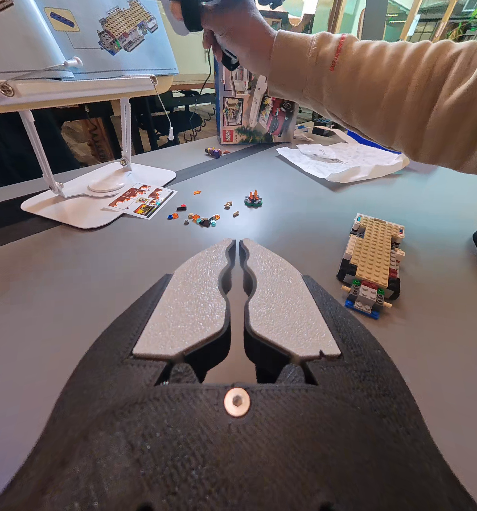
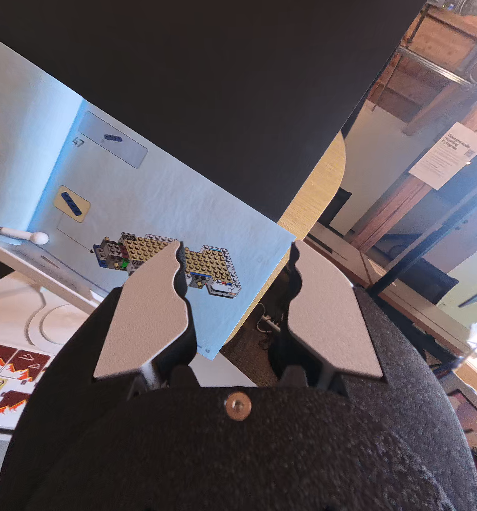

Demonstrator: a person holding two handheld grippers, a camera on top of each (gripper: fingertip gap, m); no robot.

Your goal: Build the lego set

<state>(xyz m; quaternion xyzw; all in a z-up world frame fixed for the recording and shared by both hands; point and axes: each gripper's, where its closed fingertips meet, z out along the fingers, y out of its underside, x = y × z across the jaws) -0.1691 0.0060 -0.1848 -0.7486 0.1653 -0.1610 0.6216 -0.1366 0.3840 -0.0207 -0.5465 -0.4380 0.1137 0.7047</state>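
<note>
My left gripper is shut with nothing between its pads. It hovers low over the grey table, just short of a scatter of small loose bricks. A tan-roofed brick model lies to its right. My right gripper is open and raised in front of the open instruction booklet on a white stand. The page's right edge shows between its fingers, and neither pad presses on it. In the left wrist view a person's hand holds that gripper up beside the booklet.
A small campfire build and a sticker sheet lie near the loose bricks. The set's box and a white paper bag stand farther back. A beige sleeve crosses above the table's right side. My right fingertips sit around 40 cm from my left ones.
</note>
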